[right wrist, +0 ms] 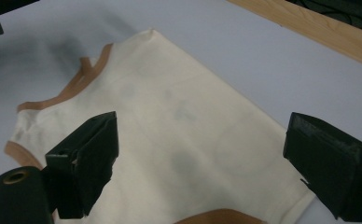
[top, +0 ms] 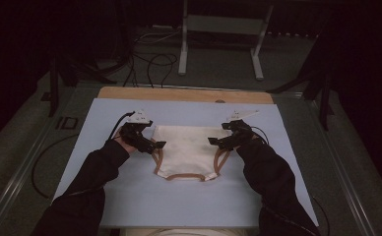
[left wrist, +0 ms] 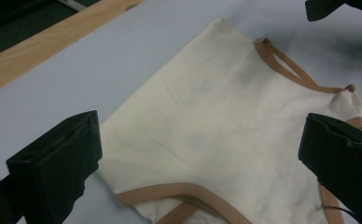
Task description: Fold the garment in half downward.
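A cream garment with tan trim [top: 185,151] lies flat on the pale blue mat [top: 130,196], folded, its straps toward the near side. My left gripper [top: 155,146] hovers over its left edge, jaws wide apart and nothing between them. In the left gripper view the cream garment [left wrist: 216,130] lies below the spread jaws. My right gripper [top: 213,141] hangs over the right edge, open as well. The right gripper view looks down on the cream garment [right wrist: 184,135] between its parted jaws, which touch no cloth.
A wooden strip [top: 184,94] borders the mat's far edge. Beyond it stand a white metal frame [top: 221,37] and loose cables [top: 154,64] on the floor. The person's dark sleeves [top: 272,182] reach in from the near side.
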The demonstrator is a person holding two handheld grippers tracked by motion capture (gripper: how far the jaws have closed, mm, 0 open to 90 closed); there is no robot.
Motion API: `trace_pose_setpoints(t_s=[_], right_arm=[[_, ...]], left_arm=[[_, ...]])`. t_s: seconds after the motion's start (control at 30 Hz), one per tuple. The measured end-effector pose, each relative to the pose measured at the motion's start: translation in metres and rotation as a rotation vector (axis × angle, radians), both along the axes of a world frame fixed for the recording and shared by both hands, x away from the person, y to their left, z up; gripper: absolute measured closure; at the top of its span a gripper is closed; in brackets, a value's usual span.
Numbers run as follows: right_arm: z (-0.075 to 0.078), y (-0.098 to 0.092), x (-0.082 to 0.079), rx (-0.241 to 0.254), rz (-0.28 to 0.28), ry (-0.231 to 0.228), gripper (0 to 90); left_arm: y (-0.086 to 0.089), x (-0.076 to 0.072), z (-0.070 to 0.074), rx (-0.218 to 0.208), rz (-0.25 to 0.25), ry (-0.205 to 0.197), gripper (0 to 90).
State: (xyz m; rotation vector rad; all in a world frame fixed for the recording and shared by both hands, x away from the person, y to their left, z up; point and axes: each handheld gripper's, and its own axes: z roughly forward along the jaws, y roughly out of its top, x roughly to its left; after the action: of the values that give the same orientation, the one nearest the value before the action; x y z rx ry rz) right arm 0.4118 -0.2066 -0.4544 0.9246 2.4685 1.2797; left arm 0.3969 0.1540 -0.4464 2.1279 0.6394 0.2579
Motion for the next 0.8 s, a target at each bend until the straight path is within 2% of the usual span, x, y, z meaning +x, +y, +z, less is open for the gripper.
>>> trace_pose_setpoints(t_s=[0.27,0.4,0.47,0.6,0.8], right_arm=[[0.011,0.017,-0.007,0.005,0.047,-0.012,9.9],[0.014,0.025,-0.007,-0.004,0.067,-0.019,9.9],[0.015,0.031,-0.006,-0.003,0.078,-0.024,9.9],[0.016,0.041,-0.004,-0.001,0.094,-0.023,9.9],[0.018,0.056,0.001,-0.002,0.116,-0.026,9.9]], left_arm=[[-0.003,-0.019,0.005,-0.006,-0.034,-0.002,0.0],[-0.005,-0.031,0.008,0.010,-0.052,-0.017,0.0],[-0.005,-0.037,0.008,0.004,-0.058,-0.019,0.0],[-0.006,-0.046,0.010,0.030,-0.069,-0.018,0.0],[-0.006,-0.059,0.007,0.006,-0.088,-0.033,0.0]])
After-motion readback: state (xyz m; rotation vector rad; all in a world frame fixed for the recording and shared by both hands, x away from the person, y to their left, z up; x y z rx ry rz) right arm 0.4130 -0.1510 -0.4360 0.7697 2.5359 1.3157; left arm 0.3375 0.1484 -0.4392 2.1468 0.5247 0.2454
